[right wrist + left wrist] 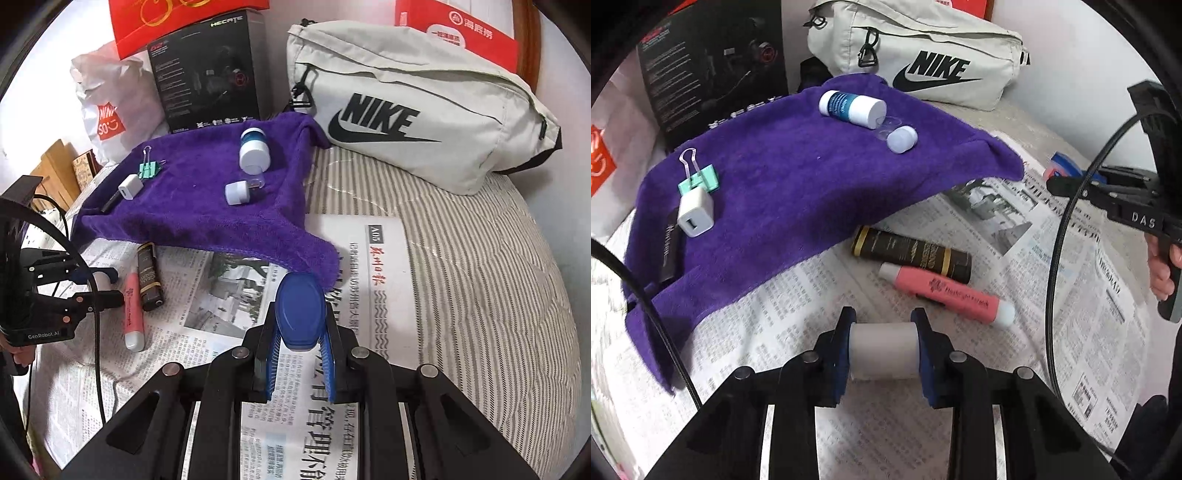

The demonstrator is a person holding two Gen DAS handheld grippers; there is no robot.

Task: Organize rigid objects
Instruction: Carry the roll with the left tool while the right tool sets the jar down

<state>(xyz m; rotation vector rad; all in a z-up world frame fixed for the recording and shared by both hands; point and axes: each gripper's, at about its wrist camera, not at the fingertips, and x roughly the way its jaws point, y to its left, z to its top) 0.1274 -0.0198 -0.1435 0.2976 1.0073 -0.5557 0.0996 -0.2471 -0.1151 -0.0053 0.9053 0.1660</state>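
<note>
On the left of the left wrist view we see a purple towel (798,177) spread over the newspaper (1071,314). On its left part lie a mint green binder clip (700,181) with a wire handle and, touching it, a small white charger cube (695,214) with its port facing us. Farther right on the towel lies a white bottle with a blue label (851,106), on its side, its long axis going from upper left to lower right. Just beside its lower right end lies a small pale round cap (902,139).

Below the towel edge, on the newspaper, a black tube with gold bands (912,254) lies on its side, and a pink highlighter (947,295) with white ends lies touching it. Both point the same way, from upper left down to lower right.

In the middle bottom, our left gripper (883,347) holds a white cylinder (883,350). Its blue pads press on the two flat ends, so the long axis runs across from one jaw to the other, level in the picture. The cylinder looks plain and smooth, with no label.

At the right, our right gripper (299,332) is closed narrow on a blue oval object (300,314), smooth and shiny, with a pale lower end. It stands nearly upright between the jaws, with the rounded tip pointing away from the camera toward the towel corner.
</note>
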